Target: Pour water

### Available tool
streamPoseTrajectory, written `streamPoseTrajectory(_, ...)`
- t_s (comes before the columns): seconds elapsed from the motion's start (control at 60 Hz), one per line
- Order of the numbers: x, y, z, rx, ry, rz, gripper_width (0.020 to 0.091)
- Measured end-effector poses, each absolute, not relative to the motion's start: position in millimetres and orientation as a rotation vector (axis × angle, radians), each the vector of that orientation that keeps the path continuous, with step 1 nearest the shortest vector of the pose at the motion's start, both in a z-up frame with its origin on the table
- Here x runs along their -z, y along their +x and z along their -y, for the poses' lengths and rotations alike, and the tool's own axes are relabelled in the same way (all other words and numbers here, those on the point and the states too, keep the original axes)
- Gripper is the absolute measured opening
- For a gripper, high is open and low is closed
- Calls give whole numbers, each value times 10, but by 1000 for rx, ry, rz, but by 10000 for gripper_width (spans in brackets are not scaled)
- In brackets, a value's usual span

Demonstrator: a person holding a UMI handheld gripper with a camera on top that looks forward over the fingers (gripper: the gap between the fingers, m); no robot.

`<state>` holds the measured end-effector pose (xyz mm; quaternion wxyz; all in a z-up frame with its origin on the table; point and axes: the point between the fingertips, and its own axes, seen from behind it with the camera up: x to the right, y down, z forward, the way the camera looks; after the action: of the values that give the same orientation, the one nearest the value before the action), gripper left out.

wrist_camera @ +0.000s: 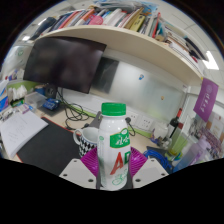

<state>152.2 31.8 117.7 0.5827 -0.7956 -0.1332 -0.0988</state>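
Gripper view shows me one dark monitor point(65, 62) on the wall beyond, under one shelf of books point(110, 18). Nearer, one white bottle point(113, 145) with a green cap point(114, 109) stands upright between my fingers; the gripper point(113, 165) is clamped on its sides, I judge to keep it capped and steady before pouring.

your gripper point(112, 172) clamps a green-capped bottle point(113, 140), lower centre | dark monitor point(64, 62) upper left | bookshelf point(120, 22) along top
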Motion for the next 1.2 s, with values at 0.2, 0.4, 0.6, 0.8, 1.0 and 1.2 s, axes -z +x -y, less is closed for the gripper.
streamPoseTrajectory(0.2,-1295,1941,-769,645,-1829,803,360)
streamPoseTrajectory(0.4,-1337,2038,-1212,1032,-1576,1357,358)
streamPoseTrajectory(0.6,-1397,2084,-1453,1243,-1430,1596,362)
streamPoseTrajectory(0.8,-1372,1946,-1598,1352,-1254,1783,361)
streamPoseTrajectory(1.0,-1293,1959,-1588,1367,-1242,1833,361)
streamPoseTrajectory(1.2,-1504,1791,-1448,1093,-1434,1584,361)
